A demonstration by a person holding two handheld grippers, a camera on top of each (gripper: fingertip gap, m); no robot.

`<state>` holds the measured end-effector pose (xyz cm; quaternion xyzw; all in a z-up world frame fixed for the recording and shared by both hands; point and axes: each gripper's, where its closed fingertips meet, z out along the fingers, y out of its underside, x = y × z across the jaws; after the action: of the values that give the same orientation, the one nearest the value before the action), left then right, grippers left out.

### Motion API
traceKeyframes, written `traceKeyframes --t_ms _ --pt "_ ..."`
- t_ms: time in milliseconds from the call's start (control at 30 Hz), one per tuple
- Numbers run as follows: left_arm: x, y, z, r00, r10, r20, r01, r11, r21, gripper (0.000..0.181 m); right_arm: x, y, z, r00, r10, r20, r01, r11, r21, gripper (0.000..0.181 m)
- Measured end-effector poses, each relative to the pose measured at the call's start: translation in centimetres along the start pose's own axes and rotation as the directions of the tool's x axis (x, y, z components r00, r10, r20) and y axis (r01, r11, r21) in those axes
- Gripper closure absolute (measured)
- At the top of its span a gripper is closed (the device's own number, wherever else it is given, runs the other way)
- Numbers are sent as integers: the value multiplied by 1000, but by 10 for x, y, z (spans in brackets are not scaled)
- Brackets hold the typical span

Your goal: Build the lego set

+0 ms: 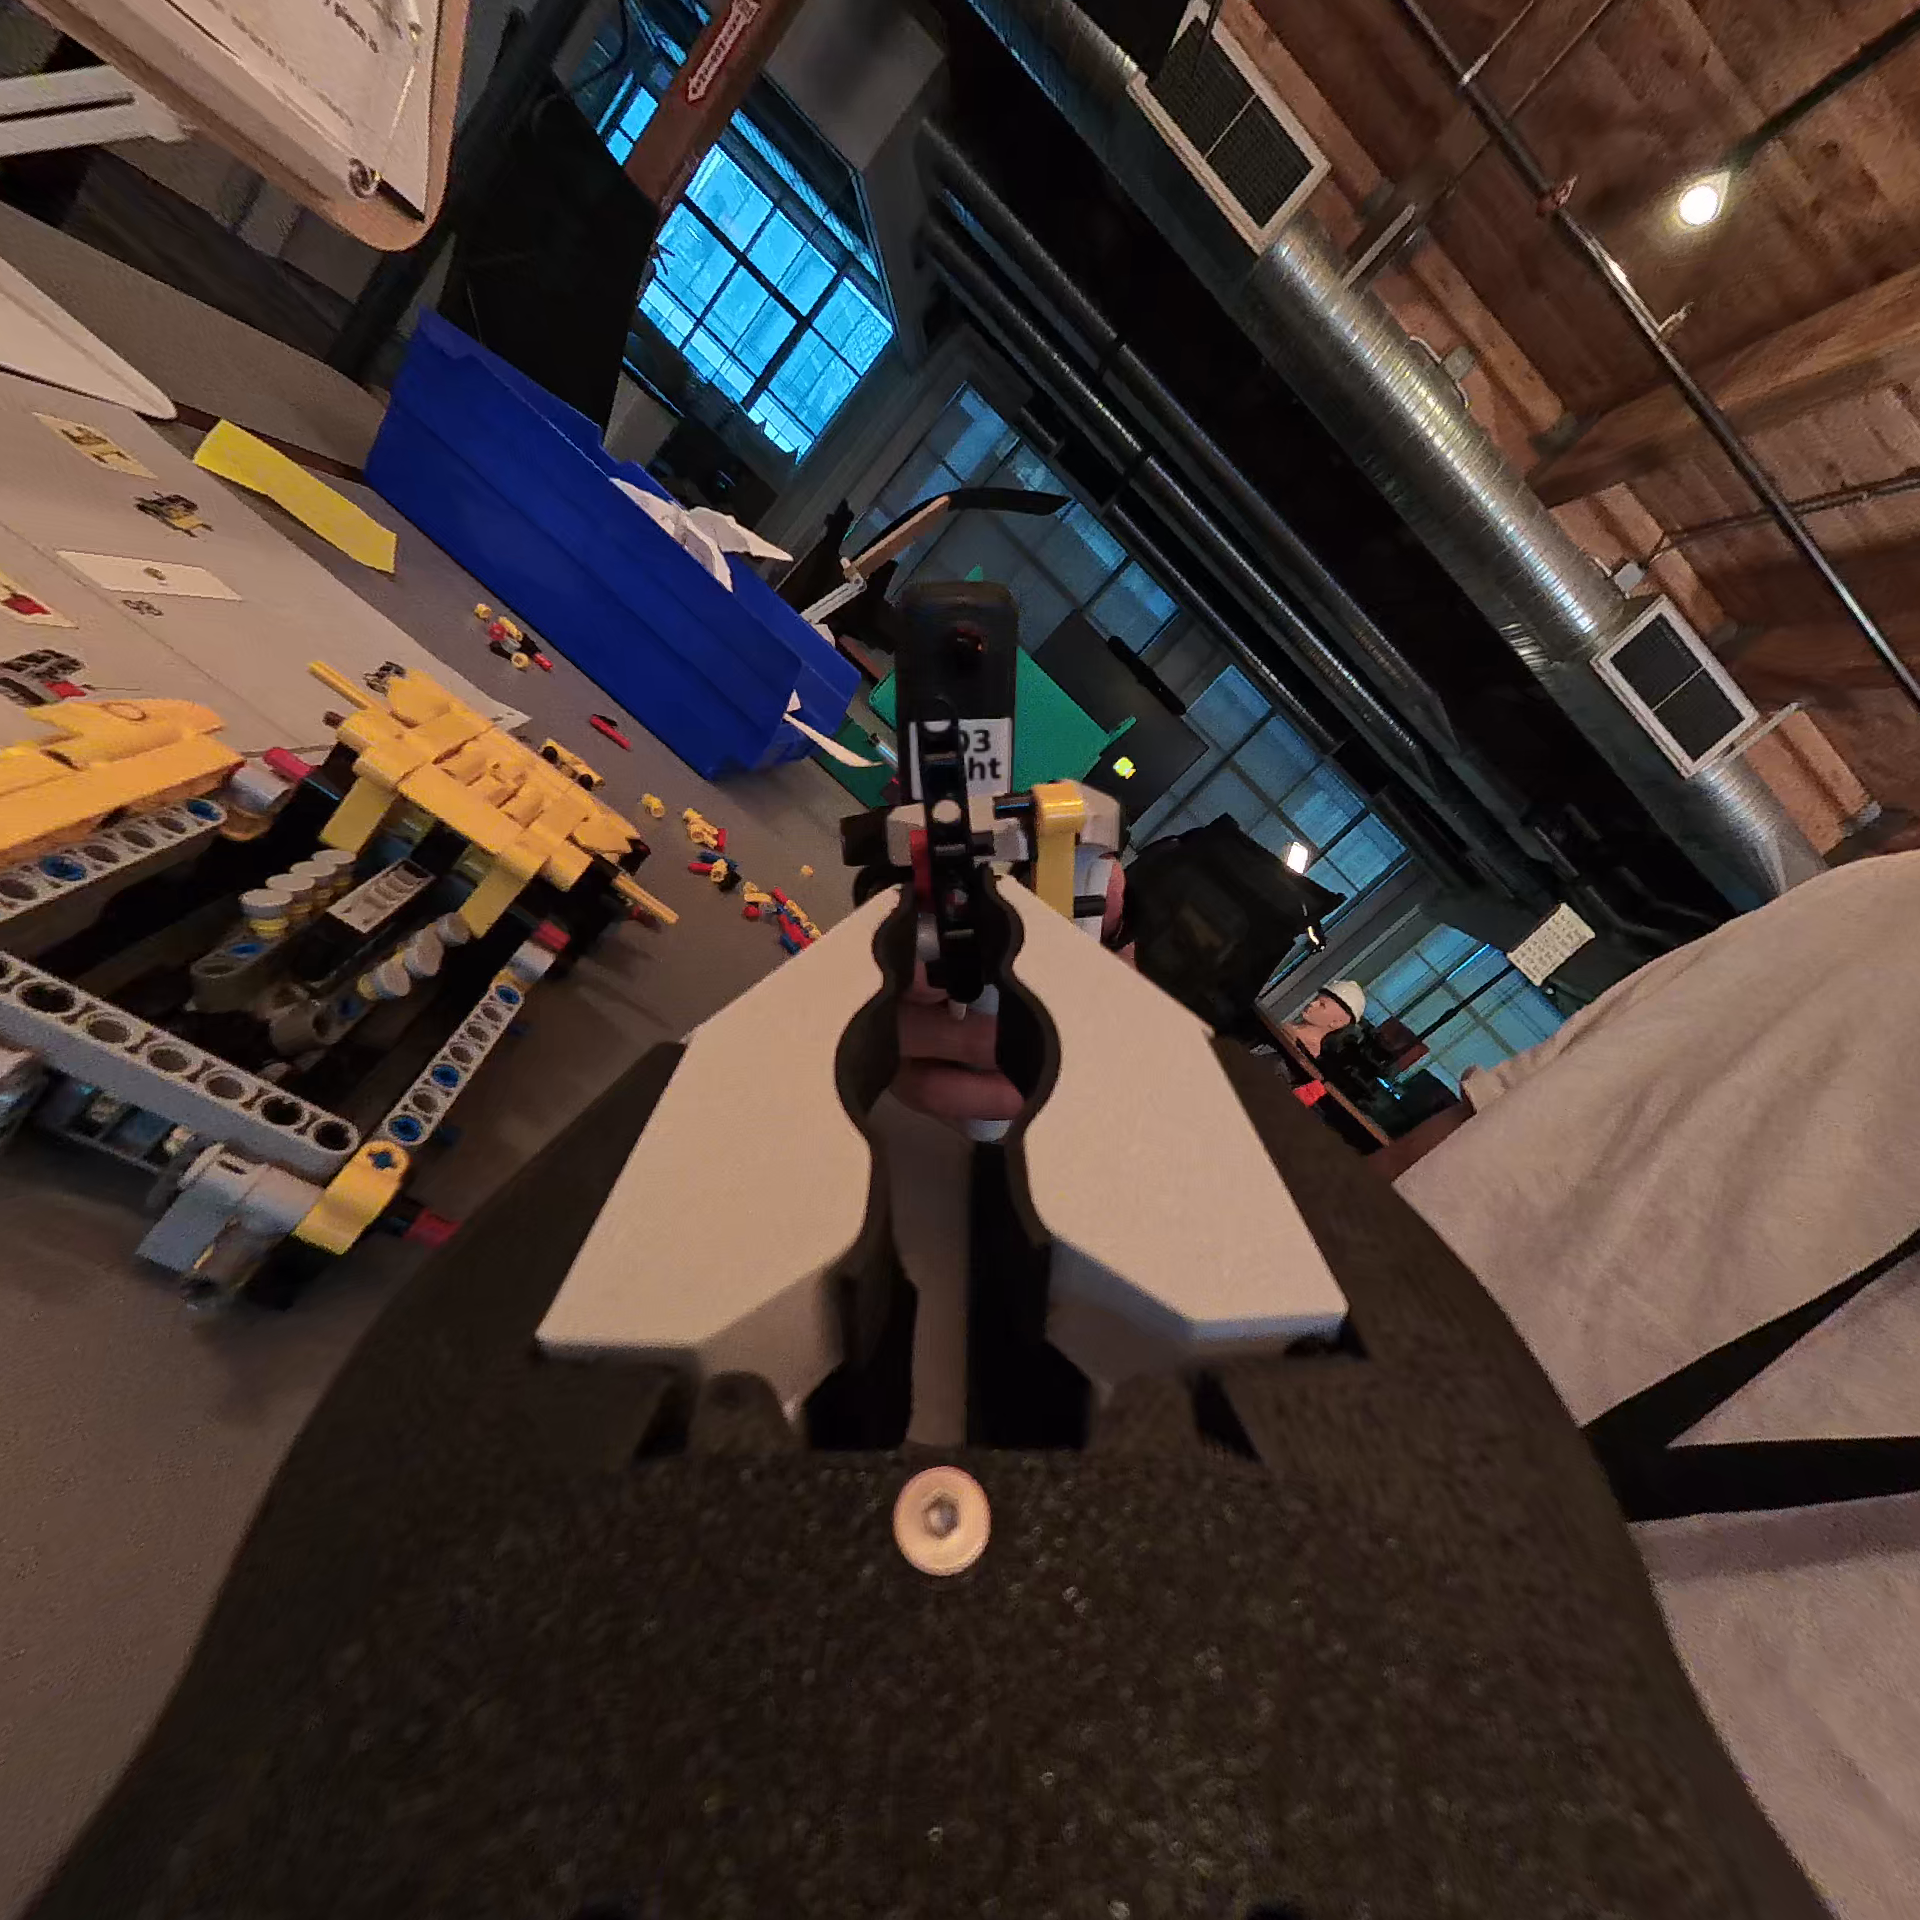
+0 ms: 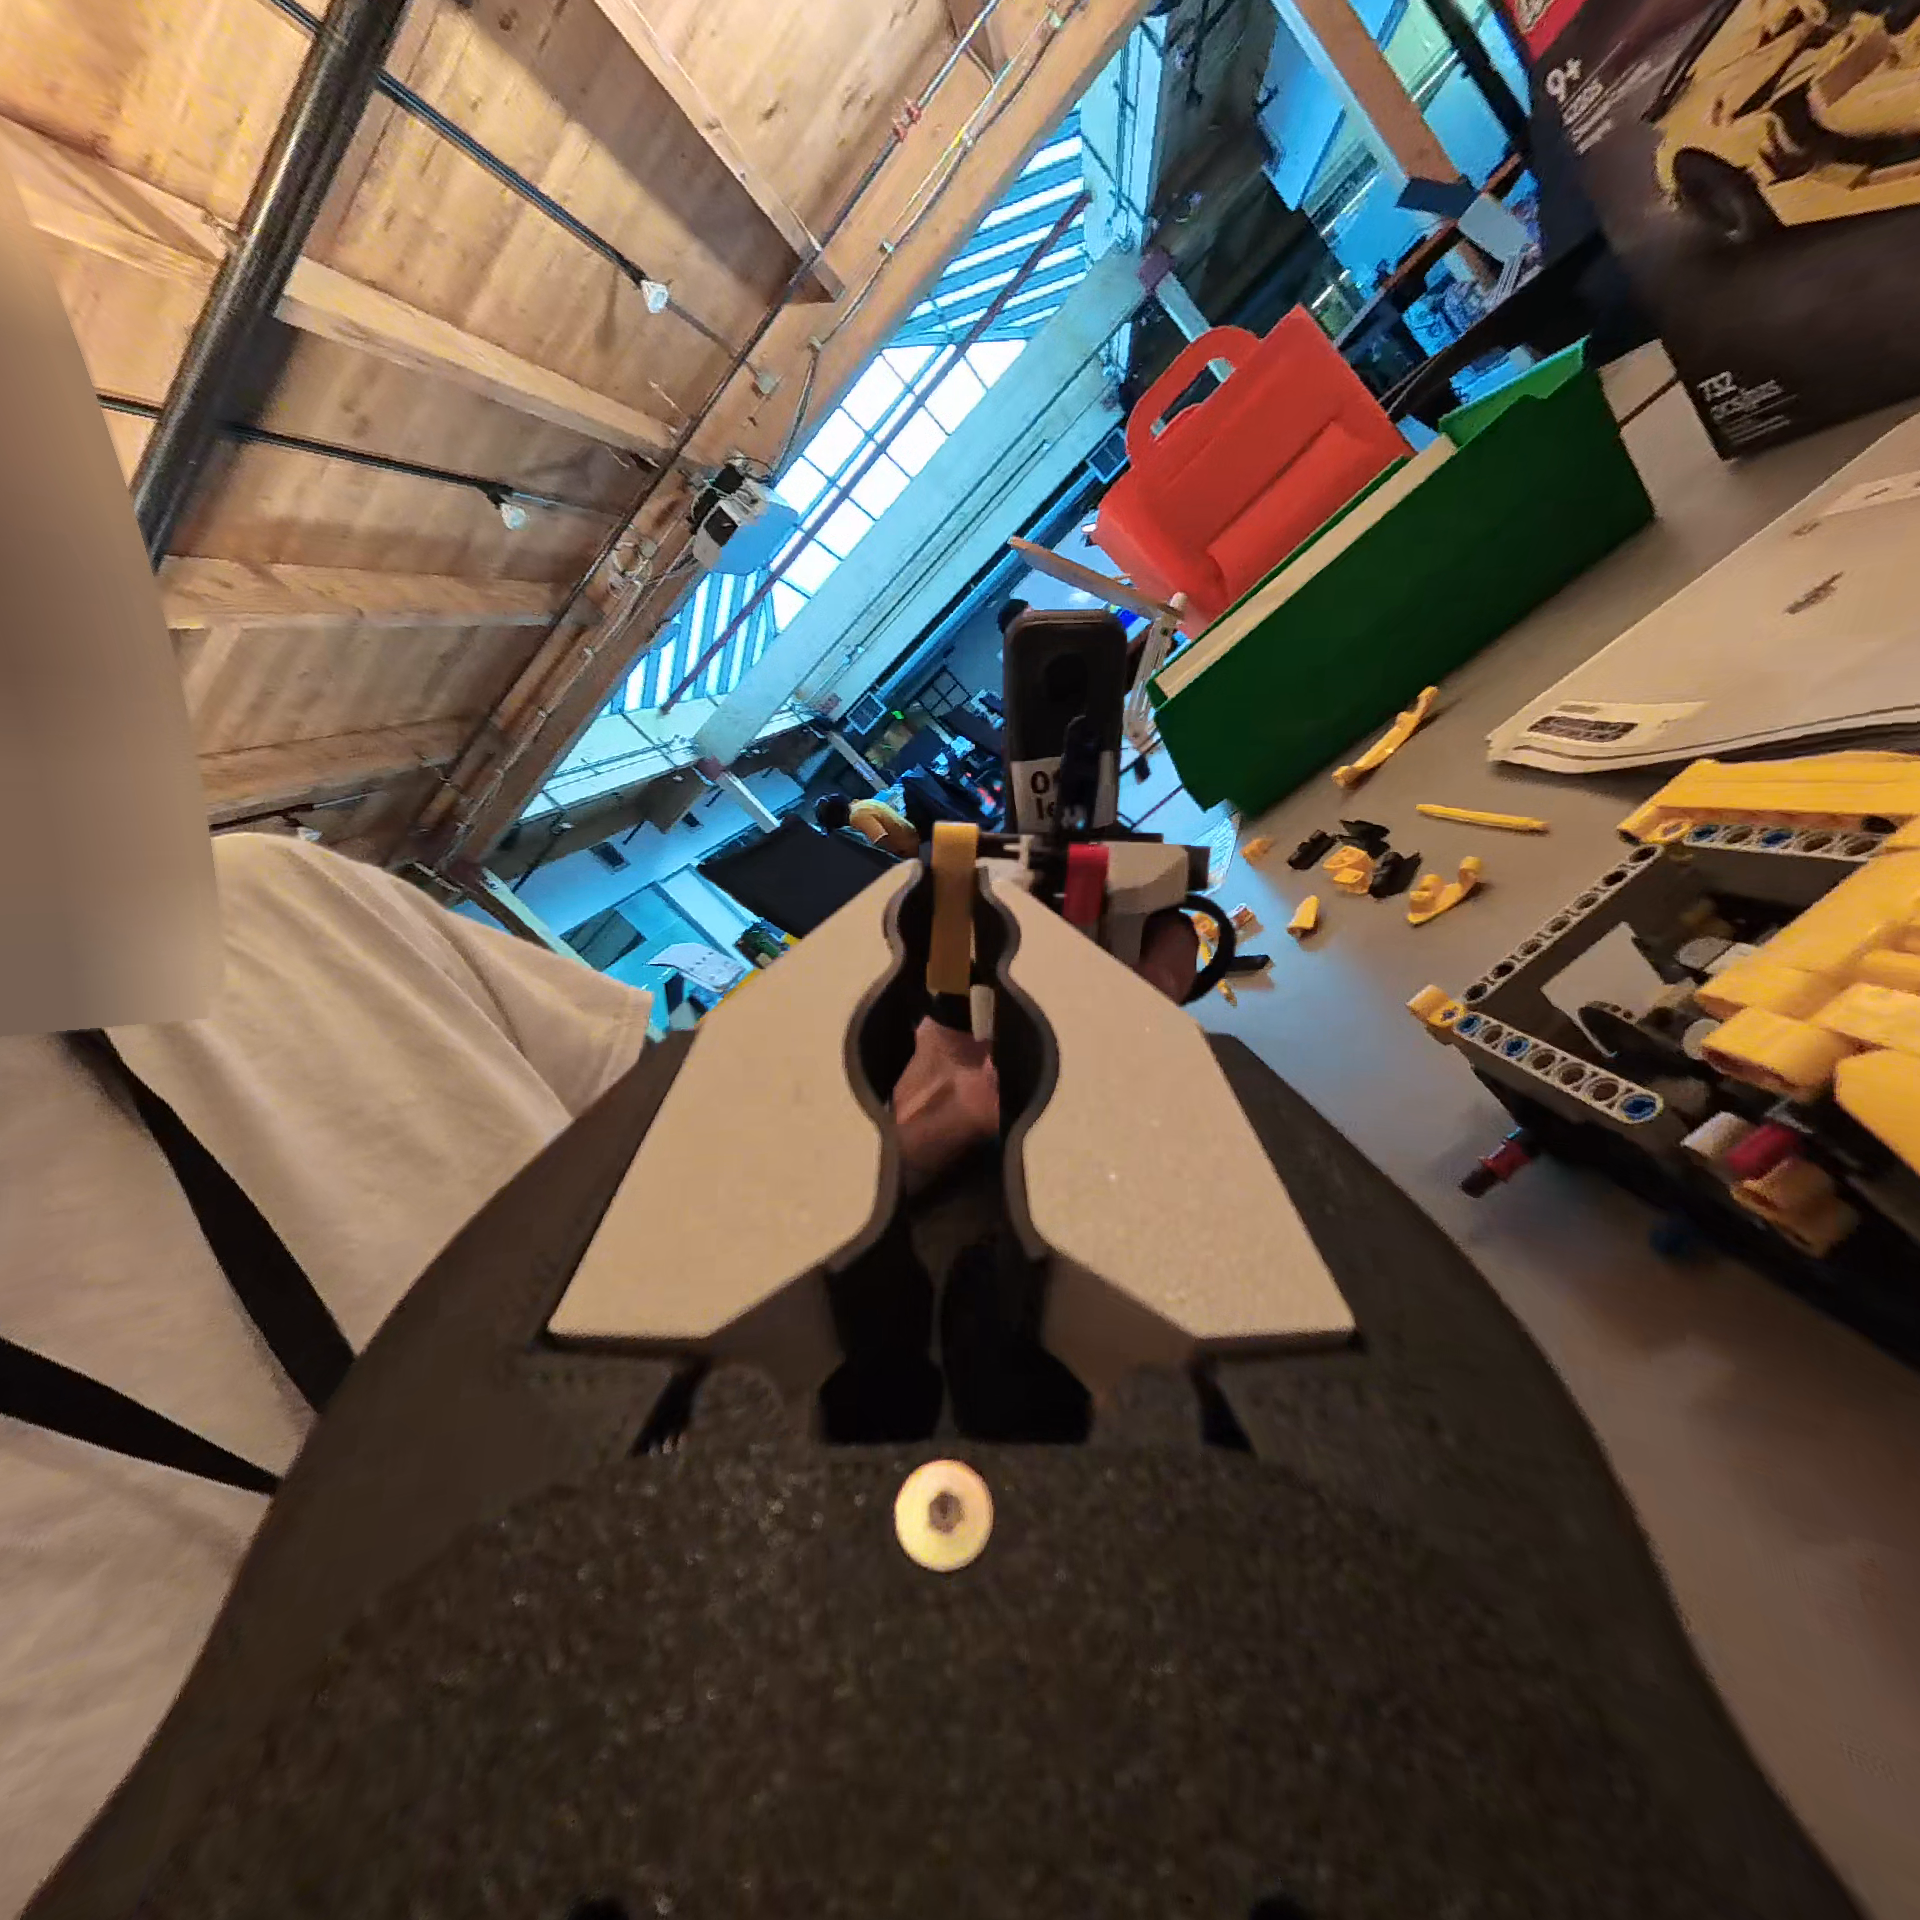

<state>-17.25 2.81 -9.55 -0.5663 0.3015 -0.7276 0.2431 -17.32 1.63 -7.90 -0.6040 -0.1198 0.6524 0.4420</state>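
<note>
The grey table (image 1: 582,1122) carried the largest piece of the build, a yellow-and-grey Technic car chassis (image 1: 343,914) of pinned beams. It sat well apart from both grippers, with loose yellow, red and black parts (image 1: 727,862) scattered beside it and a blue bin (image 1: 582,561) beyond.

Both grippers were raised off the table, facing each other over one small sub-assembly held in the air between them. The left gripper (image 1: 951,914) had its fingers clamped on a black beam (image 1: 948,831) of that sub-assembly. The right gripper (image 2: 951,914) was closed around its yellow beam (image 2: 950,914), which ran lengthwise down the slot between the fingers.

The sub-assembly looked light and rigid, but its friction-pinned joints would probably pull apart or pivot under a twist. Gripping the flat sides of a beam, close to the joint, seemed the safest hold, since smooth plastic can slip.
</note>
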Motion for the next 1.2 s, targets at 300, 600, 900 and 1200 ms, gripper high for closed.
traceKeyframes --t_ms 300,600,900,1200 --pt "1 1 2 1000 17 8 -17 1000 5 173 10 6 1 999 38 -10 -38 999 6 175" --pt "5 4 3 998 67 8 -67 998 -21 173 6 9 0 999 41 29 -42 999 23 175" --pt "4 6 4 977 200 67 -197 979 -49 174 7 11 -3 996 74 45 -75 997 25 175" --pt "5 3 6 963 256 86 -254 967 -34 174 6 6 -5 997 -75 -33 77 996 46 175"
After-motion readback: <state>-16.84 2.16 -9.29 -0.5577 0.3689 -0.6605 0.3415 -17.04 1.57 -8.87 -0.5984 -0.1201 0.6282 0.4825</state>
